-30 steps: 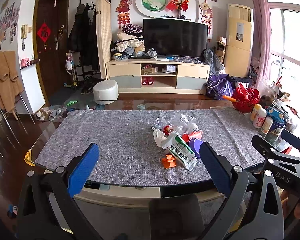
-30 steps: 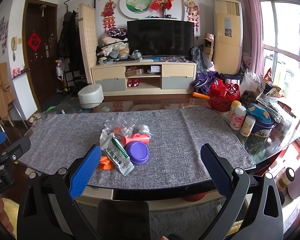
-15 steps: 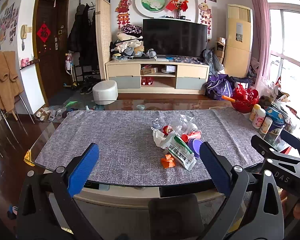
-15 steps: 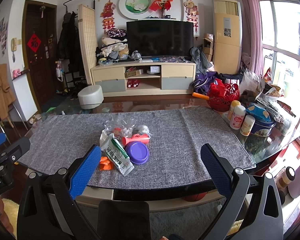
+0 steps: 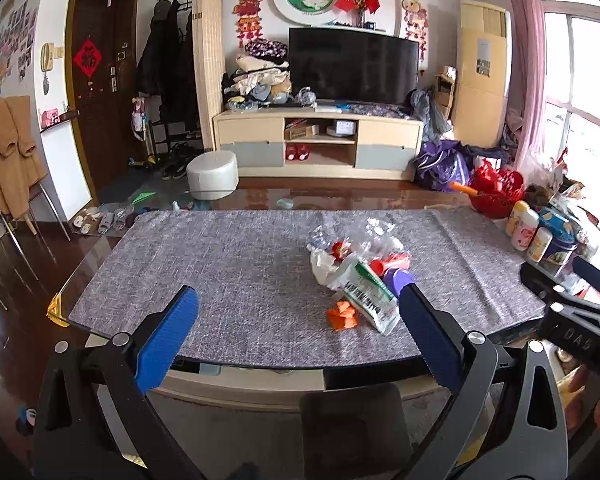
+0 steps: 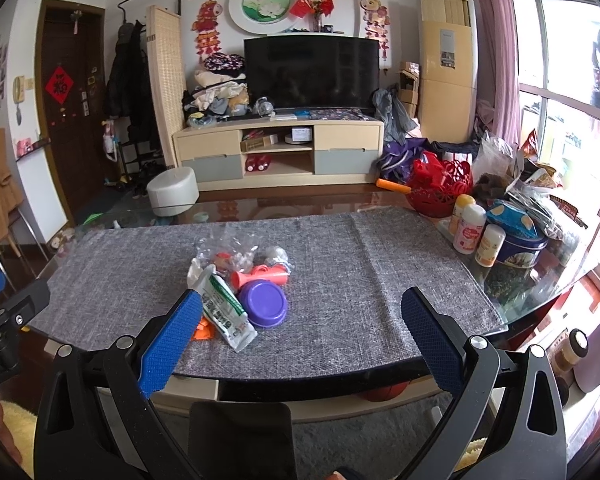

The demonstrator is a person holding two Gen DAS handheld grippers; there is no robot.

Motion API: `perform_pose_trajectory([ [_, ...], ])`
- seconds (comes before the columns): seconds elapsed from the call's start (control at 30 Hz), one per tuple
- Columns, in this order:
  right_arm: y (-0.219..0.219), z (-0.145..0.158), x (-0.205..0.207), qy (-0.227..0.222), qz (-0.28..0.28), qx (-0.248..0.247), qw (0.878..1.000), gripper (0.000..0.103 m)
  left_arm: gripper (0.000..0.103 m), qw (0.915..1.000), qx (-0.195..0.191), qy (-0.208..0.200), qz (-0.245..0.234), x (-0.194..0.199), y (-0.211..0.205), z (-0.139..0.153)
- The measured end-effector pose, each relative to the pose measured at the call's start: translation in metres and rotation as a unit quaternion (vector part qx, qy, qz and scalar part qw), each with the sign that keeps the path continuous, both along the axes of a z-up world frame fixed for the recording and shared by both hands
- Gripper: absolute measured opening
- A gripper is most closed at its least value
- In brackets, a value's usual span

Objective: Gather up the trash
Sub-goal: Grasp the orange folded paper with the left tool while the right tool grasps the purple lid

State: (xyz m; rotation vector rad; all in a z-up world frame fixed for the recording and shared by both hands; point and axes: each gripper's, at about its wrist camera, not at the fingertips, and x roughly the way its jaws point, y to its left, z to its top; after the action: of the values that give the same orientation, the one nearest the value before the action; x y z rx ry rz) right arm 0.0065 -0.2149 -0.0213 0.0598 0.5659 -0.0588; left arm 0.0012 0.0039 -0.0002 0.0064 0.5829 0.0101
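A small heap of trash lies on the grey table runner (image 5: 220, 264): a white and green wrapper (image 5: 370, 294) (image 6: 224, 308), an orange scrap (image 5: 342, 316) (image 6: 203, 330), a purple lid (image 6: 263, 304), an orange tube (image 6: 260, 276) and crumpled clear plastic (image 5: 360, 236) (image 6: 224, 248). My left gripper (image 5: 298, 312) is open and empty, held before the table's near edge, the heap by its right finger. My right gripper (image 6: 300, 312) is open and empty, the heap by its left finger.
Bottles (image 6: 470, 228), a blue tin (image 6: 518, 246) and a red basket (image 6: 440, 188) crowd the table's right end. The glass table edge (image 6: 340, 380) lies just ahead of both grippers. A white stool (image 5: 212, 174) and a TV cabinet stand beyond.
Both grippers have edged slightly forward toward the table. The trash has not moved and both grippers stay open.
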Motion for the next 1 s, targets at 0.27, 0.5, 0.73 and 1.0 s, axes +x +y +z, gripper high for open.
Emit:
perform_pose_trajectory([
  [0.27,-0.013,-0.02,0.019,0.022,0.008,0.033,0.999,0.1,0.095,0.9997,0.009,0.019,0.01,0.018,0.006,-0.019],
  [0.5,-0.009,-0.052,0.051,0.069,0.011,0.023,0.997,0.1,0.095,0.9984,0.03,0.048,0.004,0.044,0.002,-0.046],
  [0.73,-0.008,-0.086,0.09,0.121,0.01,0.03,0.992,0.1,0.095,0.9957,0.029,0.086,-0.018,0.076,0.0,-0.077],
  [1.0,-0.004,-0.102,0.135,0.141,0.025,0.038,0.989,0.1,0.095,0.9884,0.023,0.145,-0.039,0.116,-0.009,-0.119],
])
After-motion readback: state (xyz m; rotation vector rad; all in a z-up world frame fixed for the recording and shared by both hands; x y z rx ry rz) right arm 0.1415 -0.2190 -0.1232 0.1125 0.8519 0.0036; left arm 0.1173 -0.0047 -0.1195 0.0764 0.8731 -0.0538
